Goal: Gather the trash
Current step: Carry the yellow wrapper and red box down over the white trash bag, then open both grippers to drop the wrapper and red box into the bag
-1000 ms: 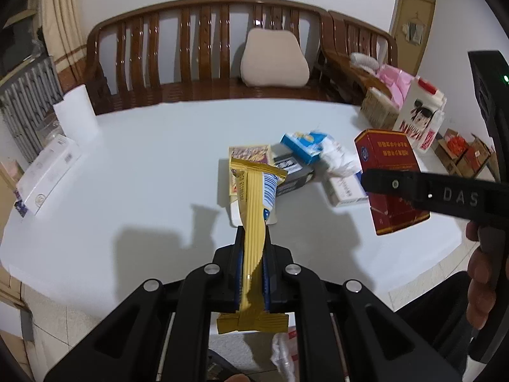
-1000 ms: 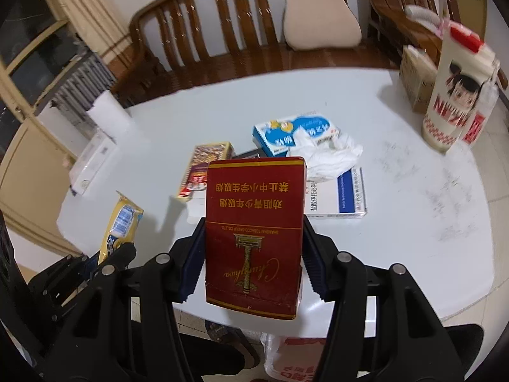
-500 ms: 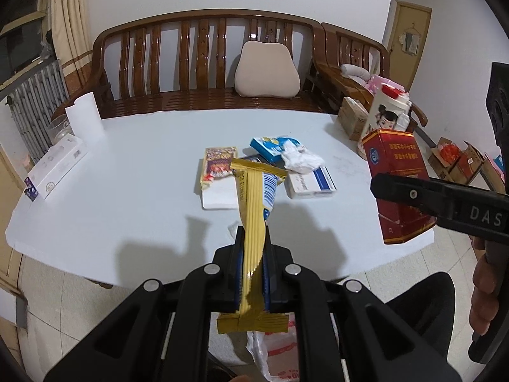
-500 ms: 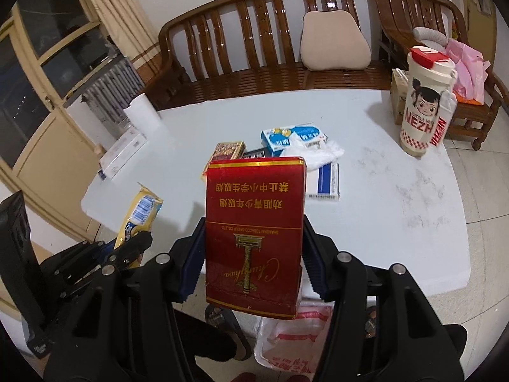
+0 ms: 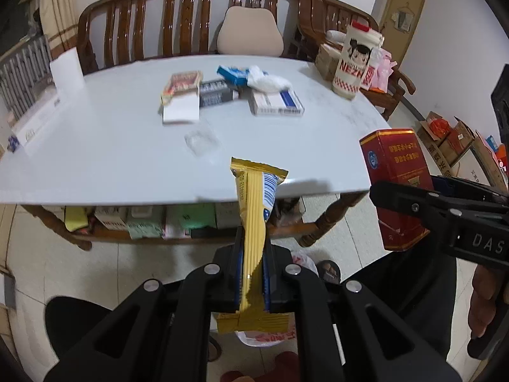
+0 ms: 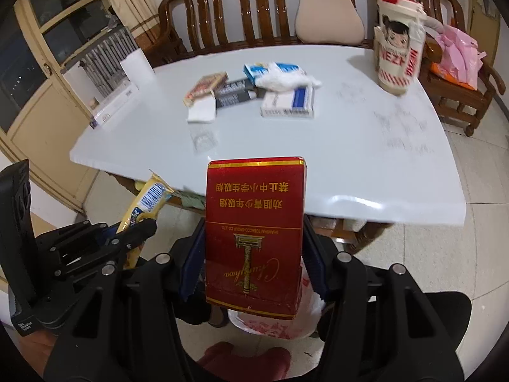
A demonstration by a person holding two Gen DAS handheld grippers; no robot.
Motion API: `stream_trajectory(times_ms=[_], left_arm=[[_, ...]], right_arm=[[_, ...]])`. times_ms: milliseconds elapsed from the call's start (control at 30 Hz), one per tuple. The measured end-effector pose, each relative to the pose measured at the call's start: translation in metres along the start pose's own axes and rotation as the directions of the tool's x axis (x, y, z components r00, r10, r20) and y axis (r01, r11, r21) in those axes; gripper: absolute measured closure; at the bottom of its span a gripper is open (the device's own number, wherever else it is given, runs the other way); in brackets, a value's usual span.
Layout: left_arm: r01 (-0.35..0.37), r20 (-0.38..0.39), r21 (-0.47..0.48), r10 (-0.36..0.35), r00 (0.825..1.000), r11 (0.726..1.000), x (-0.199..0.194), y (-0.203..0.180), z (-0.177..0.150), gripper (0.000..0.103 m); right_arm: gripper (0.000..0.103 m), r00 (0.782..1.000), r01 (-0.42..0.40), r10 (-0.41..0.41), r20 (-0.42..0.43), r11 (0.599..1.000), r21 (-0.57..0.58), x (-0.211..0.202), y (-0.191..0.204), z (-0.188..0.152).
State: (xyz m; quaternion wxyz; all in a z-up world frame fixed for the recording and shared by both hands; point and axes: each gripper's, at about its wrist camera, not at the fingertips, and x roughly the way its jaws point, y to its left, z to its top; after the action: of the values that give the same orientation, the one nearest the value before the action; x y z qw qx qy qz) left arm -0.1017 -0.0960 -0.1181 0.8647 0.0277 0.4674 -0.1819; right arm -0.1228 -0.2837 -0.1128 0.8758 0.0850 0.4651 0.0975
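The left gripper (image 5: 251, 273) is clenching a yellow wrapper (image 5: 254, 219), and the right gripper (image 6: 253, 264) is grasping a red box (image 6: 254, 232). Both are hanging off the table's (image 6: 350, 159) near edge, above a plastic bag (image 6: 270, 324) on the floor. More boxes (image 6: 286, 102) are lying near the table's far edge.

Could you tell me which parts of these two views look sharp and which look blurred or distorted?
Left wrist view: the wrapper is sharp, the boxes on the table smear with motion blur. Right wrist view: the red box is crisp, the cup blurred. Both views: fisheye bends the table edge and bench, with dark corners.
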Motion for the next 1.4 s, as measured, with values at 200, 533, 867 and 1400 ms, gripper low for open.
stream_trajectory(times_ms=[200,533,867,1400], left_arm=[[-0.019,-0.044,-0.022,0.018,0.999,1.0,0.029,-0.005,-0.032,0.093],[-0.005,-0.293,-0.037,-0.006,0.956,0.999,0.152,-0.013,-0.103,0.093],[-0.025,-0.478,-0.086,-0.019,0.878,0.996,0.254,-0.01,-0.149,0.093],[-0.112,-0.524,-0.054,0.067,0.849,0.992,0.288,-0.011,-0.171,0.067]], right_arm=[[0.049,1.0,-0.011,0.011,-0.029,1.0,-0.011,0.017,-0.003,-0.034],[0.049,0.965,0.029,-0.01,-0.264,0.997,0.068,0.134,-0.04,-0.096],[0.048,0.92,0.049,0.015,-0.391,0.987,0.153,0.234,-0.074,-0.125],[0.032,0.881,0.088,-0.006,-0.473,0.984,0.152,0.29,-0.079,-0.153]])
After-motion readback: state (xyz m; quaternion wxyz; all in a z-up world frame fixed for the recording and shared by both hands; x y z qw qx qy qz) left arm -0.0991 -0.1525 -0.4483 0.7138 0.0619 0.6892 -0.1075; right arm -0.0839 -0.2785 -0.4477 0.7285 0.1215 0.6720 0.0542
